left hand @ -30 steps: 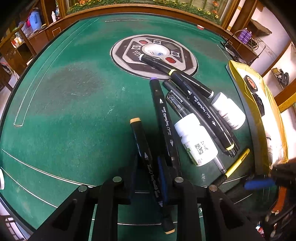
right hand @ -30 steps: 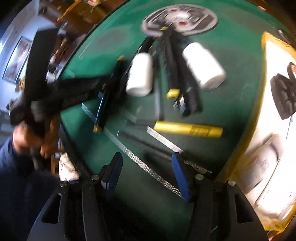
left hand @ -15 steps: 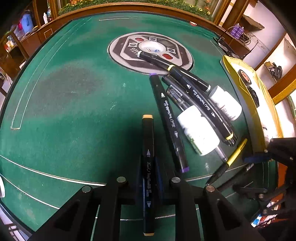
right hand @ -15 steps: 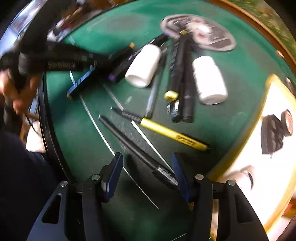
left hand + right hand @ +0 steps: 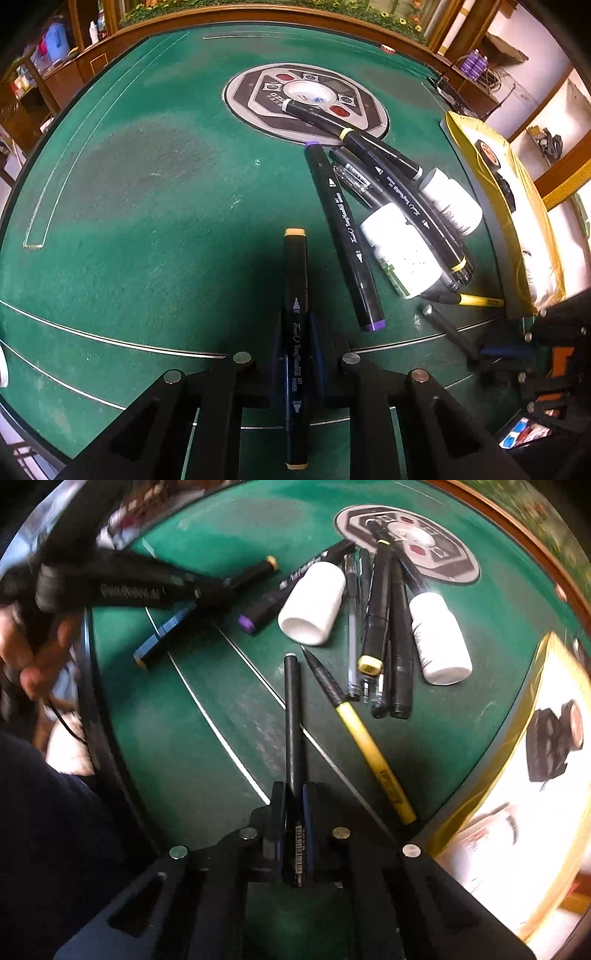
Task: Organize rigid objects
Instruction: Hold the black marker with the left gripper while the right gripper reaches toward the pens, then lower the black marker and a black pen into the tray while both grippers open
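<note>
My left gripper [image 5: 295, 325] is shut on a black marker with tan caps [image 5: 295, 280], which points forward over the green table [image 5: 147, 206]. My right gripper [image 5: 294, 794] is shut on a slim black pen [image 5: 293, 716], also pointing forward. To the right in the left wrist view lies a pile: a purple-capped marker [image 5: 343, 236], yellow-capped markers [image 5: 406, 192], clear pens and two white bottles [image 5: 402, 254] [image 5: 452, 201]. A yellow-barrelled pen [image 5: 365, 738] lies right of the held pen. The left gripper also shows in the right wrist view [image 5: 192, 602].
A round grey control panel [image 5: 306, 103] sits in the table's middle. A yellow-edged package [image 5: 517, 221] lies at the right edge. Metal seam lines [image 5: 110, 341] cross the near felt. The wooden rim [image 5: 258, 14] curves along the far side.
My right gripper has closed on the slim black pen, which now points straight ahead. My left gripper holds the tan-capped marker as before and has shifted only slightly.
</note>
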Action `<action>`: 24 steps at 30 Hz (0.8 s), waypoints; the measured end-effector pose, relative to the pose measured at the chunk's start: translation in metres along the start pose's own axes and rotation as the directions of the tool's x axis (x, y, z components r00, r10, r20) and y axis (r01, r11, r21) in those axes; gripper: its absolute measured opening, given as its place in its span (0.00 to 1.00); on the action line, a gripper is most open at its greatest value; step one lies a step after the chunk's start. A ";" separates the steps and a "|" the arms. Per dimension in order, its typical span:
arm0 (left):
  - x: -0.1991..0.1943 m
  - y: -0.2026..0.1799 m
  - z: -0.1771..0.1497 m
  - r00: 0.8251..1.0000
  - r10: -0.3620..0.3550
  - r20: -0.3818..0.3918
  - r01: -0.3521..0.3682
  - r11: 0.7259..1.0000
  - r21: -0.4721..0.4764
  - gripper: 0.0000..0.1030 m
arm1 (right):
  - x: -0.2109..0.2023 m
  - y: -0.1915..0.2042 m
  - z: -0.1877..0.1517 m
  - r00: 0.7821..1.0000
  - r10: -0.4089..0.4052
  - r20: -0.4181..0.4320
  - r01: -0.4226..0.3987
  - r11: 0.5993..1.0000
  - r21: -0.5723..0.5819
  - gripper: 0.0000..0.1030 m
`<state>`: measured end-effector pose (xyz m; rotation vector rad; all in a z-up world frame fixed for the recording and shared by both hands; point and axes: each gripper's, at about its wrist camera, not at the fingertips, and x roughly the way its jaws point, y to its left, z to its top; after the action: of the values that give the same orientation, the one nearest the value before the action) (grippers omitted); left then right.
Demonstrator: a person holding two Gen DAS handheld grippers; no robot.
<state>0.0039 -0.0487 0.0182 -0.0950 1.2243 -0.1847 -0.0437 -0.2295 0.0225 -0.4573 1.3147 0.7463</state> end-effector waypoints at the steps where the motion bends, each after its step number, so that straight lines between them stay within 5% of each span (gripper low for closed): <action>1: 0.000 0.001 0.000 1.000 -0.006 0.000 0.006 1.000 -0.006 0.16 | -0.003 0.000 -0.001 1.000 0.024 0.012 -0.024 1.000 0.017 0.08; 7: -0.003 0.004 -0.002 1.000 -0.023 -0.001 0.023 0.999 -0.036 0.15 | -0.018 -0.001 -0.001 0.992 0.077 0.100 -0.085 0.994 0.069 0.09; 14: -0.030 -0.005 0.004 0.993 -0.057 0.105 0.059 0.998 -0.014 0.15 | -0.047 -0.024 -0.007 0.955 0.074 0.286 -0.149 0.956 0.252 0.09; 24: -0.058 -0.058 0.022 0.979 -0.146 0.146 0.130 0.985 0.115 0.15 | -0.087 -0.080 -0.038 0.900 0.002 0.435 -0.241 0.835 0.495 0.09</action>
<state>0.0009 -0.0954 0.0892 -0.1011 1.0529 -0.3561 -0.0197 -0.3309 0.0906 0.2452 1.0842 0.5062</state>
